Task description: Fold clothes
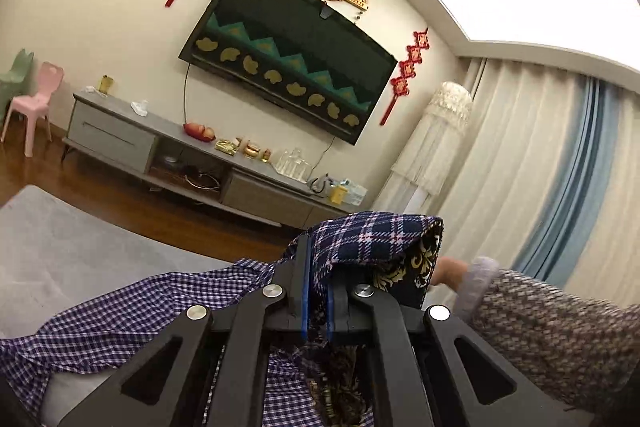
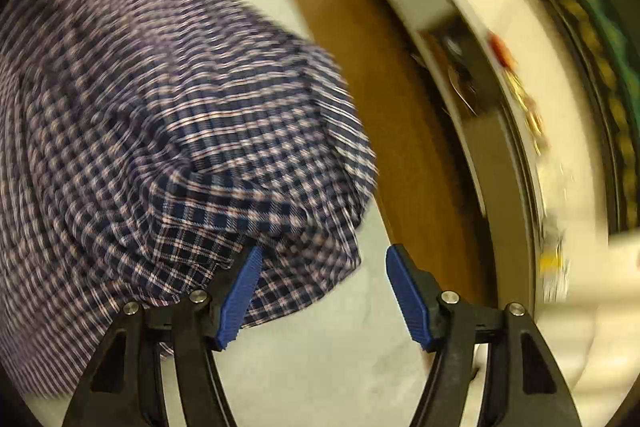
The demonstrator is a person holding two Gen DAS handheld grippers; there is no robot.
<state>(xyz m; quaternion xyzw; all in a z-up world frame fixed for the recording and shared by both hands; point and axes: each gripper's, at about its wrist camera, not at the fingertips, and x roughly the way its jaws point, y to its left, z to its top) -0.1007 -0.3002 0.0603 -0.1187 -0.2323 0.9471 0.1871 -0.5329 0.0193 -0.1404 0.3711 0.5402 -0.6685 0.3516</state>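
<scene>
A navy plaid garment (image 1: 372, 239) with a dark gold-patterned lining (image 1: 424, 263) is bunched up in the left wrist view. My left gripper (image 1: 318, 267) is shut on it, and cloth drapes over one finger. More blue checked cloth (image 1: 120, 311) trails down to the left onto a grey surface (image 1: 60, 247). In the blurred right wrist view, the checked shirt (image 2: 160, 107) lies heaped on a pale surface (image 2: 340, 347). My right gripper (image 2: 325, 251) points down over the shirt's edge and is open. Its left pad (image 2: 240, 295) lies against the cloth, and nothing is pinched.
A person's hand (image 1: 448, 273) and knitted sleeve (image 1: 560, 327) reach in from the right. Beyond lie a wooden floor (image 1: 120, 195), a low TV cabinet (image 1: 192, 155) with small items, a wall TV (image 1: 288, 55), a pink chair (image 1: 36, 103) and curtains (image 1: 540, 167).
</scene>
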